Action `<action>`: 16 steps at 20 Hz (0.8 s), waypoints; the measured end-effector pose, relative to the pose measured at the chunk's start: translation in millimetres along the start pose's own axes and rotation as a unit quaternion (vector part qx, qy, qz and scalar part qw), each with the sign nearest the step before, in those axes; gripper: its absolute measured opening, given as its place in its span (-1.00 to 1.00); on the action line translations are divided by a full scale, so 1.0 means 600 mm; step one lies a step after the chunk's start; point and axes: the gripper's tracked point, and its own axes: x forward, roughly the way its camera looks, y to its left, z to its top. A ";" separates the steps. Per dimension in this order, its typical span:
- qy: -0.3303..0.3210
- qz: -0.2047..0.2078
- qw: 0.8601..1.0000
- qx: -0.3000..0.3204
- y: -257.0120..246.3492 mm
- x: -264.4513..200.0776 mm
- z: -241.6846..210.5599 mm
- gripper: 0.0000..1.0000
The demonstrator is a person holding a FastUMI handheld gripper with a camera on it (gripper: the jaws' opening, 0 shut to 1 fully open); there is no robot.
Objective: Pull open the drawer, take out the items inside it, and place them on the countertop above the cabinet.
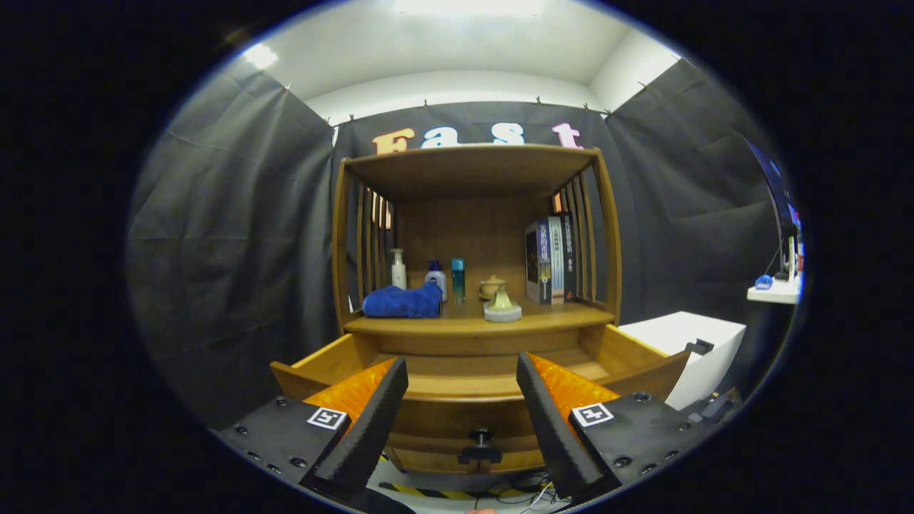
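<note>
Your tongs stand apart and empty, the open drawer lying just ahead and below, its length crosswise, the tabletop directly above it.

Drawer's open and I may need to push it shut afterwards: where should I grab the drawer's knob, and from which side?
Take the small dark knob by its round head, straight from the front with one finger on each side; it juts from the drawer front on a short stem. The gripper is open, its fingers spread above the knob.
</note>
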 end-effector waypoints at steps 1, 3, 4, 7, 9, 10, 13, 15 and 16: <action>0.003 -0.003 1.000 0.003 -0.005 0.005 -0.017 0.97; 0.014 -0.007 1.000 -0.006 -0.015 0.023 -0.053 0.97; 0.021 -0.012 1.000 -0.012 -0.021 0.031 -0.069 0.97; 0.032 -0.026 0.999 -0.012 -0.033 0.047 -0.097 0.98; 0.038 -0.029 0.999 -0.010 -0.035 0.057 -0.112 0.98; 0.039 -0.029 0.999 -0.012 -0.034 0.060 -0.116 0.98; 0.055 -0.029 0.998 -0.014 -0.032 0.072 -0.141 0.98; 0.044 -0.037 0.998 -0.018 -0.035 0.074 -0.143 0.98; 0.042 -0.037 0.998 -0.022 -0.035 0.074 -0.139 0.98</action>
